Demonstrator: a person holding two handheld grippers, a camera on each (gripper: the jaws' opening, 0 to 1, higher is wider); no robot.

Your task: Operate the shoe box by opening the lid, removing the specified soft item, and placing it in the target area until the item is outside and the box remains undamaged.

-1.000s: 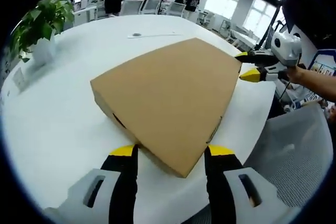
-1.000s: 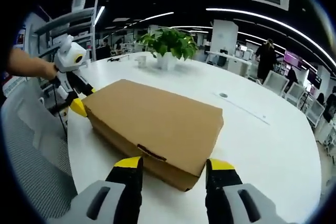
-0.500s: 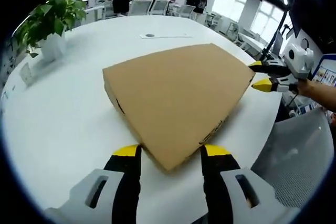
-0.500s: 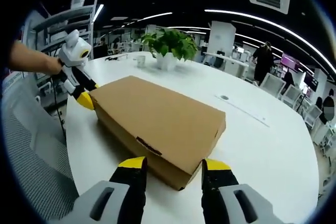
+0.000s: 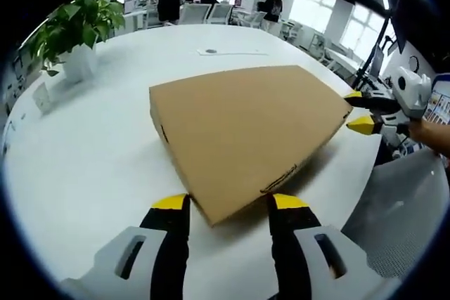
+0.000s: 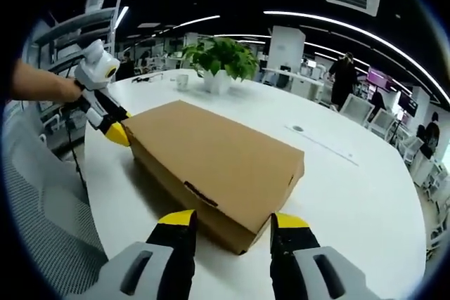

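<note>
A shut brown cardboard shoe box lies on the round white table. My left gripper is open, and its yellow-tipped jaws stand on either side of the box's near corner. The right gripper comes in from the right, its tips above and below the far corner. In the right gripper view the same box points a corner between the open jaws of my right gripper. The left gripper, held by a hand, sits at the box's far left corner. The lid is down, so the inside is hidden.
A potted plant stands at the table's far side. A small round disc with a thin cable lies beyond the box. A grey mesh chair stands off the table's edge. People and desks are far behind.
Both views have shifted a little around the box, and each near corner now reaches slightly deeper between the jaws. The lid has stayed down.
</note>
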